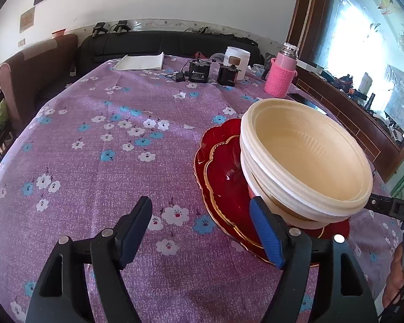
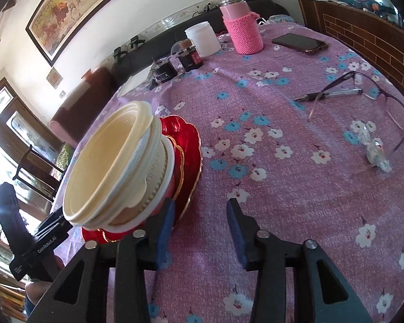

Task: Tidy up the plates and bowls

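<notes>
Cream plastic bowls point(image 1: 307, 161) sat nested on stacked red scalloped glass plates point(image 1: 223, 177) on the purple floral tablecloth point(image 1: 107, 140) — apparently consolidated — with the left gripper point(image 1: 202, 231) and right gripper point(image 2: 199, 228) both parted, holding nothing.

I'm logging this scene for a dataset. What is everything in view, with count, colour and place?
Stacked plastic bowls: several, cream, on the red plates.
Scalloped glass plates: at least two, red with gold rims, on the tablecloth.
Floral tablecloth: one, purple, covering the table.
Knit-sleeved flask: one, pink, far edge.
Plastic jar: one, white, beside the flask.
Phone: one, dark, far right.
Eyeglasses: one, purple, over a pen.
Left gripper: black, blue pads, open.
Right gripper: same, open.
</notes>
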`<state>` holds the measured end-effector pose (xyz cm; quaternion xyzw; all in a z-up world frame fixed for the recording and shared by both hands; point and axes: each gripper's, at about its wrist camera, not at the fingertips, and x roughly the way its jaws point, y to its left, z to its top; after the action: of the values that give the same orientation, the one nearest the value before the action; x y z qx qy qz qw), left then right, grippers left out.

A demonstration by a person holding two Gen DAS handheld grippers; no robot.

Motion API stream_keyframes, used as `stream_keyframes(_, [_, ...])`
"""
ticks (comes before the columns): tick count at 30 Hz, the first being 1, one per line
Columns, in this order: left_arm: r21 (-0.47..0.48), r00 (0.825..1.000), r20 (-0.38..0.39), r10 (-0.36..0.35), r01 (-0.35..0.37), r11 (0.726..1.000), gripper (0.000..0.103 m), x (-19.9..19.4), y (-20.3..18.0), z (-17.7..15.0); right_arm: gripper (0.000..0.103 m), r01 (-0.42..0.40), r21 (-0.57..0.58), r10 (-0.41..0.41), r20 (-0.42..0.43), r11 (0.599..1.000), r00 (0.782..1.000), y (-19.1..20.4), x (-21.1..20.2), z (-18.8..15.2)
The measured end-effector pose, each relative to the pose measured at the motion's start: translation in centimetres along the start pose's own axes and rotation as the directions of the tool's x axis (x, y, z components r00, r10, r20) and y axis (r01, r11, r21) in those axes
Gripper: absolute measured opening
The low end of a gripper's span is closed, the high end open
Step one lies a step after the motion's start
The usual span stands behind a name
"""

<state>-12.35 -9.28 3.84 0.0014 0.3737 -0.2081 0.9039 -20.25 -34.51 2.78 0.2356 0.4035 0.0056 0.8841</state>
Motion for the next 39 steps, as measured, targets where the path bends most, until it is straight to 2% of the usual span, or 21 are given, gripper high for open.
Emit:
stream_keyframes(4, [0.011, 1.000, 0.020, 0.017, -0.017, 1.000, 0.088, -0.9, -0.5, -1.1, 0.064, 0.040, -0.005, -0.040, 0.030, 0.999, 0.999, -0.2, -0.6, -1.1])
stream_keyframes(7, [0.000, 0.999, 0.042, 0.033, -0.033, 0.999, 0.097, -1.6, -0.9, -2.2, 0.070, 0.080, -0.017, -0.078, 0.066, 0.997, 0.995, -0.2, -1.0, -1.9])
stream_keyframes(12, [0.022, 0.984, 0.142, 0.109, -0.113, 0.993, 0.103, -3.5, -1.6, -3.0, 0.079, 0.111, -0.047, -0.104, 0.135, 0.993, 0.985, 0.2, -1.3, -3.2])
stream_keyframes(15, [0.058, 0.980, 0.153, 0.130, -0.141, 0.988, 0.103, -3.9, -2.0, -3.1, 0.084, 0.139, -0.072, -0.124, 0.176, 0.988, 0.977, 0.5, -1.3, -3.7])
stream_keyframes(18, [0.063, 0.970, 0.158, 0.186, -0.198, 0.978, 0.103, -3.8, -2.2, -3.1, 0.086, 0.133, -0.079, -0.115, 0.197, 0.988, 0.974, 0.5, -1.5, -3.7])
stream_keyframes(23, [0.071, 0.963, 0.142, 0.230, -0.242, 0.968, 0.103, -3.5, -2.3, -3.4, 0.087, 0.133, -0.100, -0.113, 0.178, 0.986, 0.977, 0.9, -1.2, -3.7])
stream_keyframes(26, [0.071, 0.964, 0.149, 0.218, -0.231, 0.970, 0.103, -3.7, -2.2, -3.6, 0.088, 0.129, -0.106, -0.110, 0.173, 0.986, 0.979, 1.0, -1.2, -3.7])
stream_keyframes(30, [0.105, 0.959, 0.156, 0.238, -0.256, 0.961, 0.103, -3.9, -2.8, -3.7, 0.089, 0.128, -0.112, -0.108, 0.168, 0.985, 0.980, 1.1, -1.1, -3.8])
stream_keyframes(33, [0.118, 0.962, 0.166, 0.217, -0.238, 0.964, 0.103, -4.2, -3.1, -3.9, 0.089, 0.133, -0.113, -0.113, 0.172, 0.985, 0.979, 1.2, -1.1, -3.9])
stream_keyframes(39, [0.144, 0.960, 0.154, 0.232, -0.254, 0.956, 0.103, -4.0, -3.5, -3.7, 0.092, 0.129, -0.110, -0.111, 0.162, 0.986, 0.981, 1.2, -1.0, -3.9])
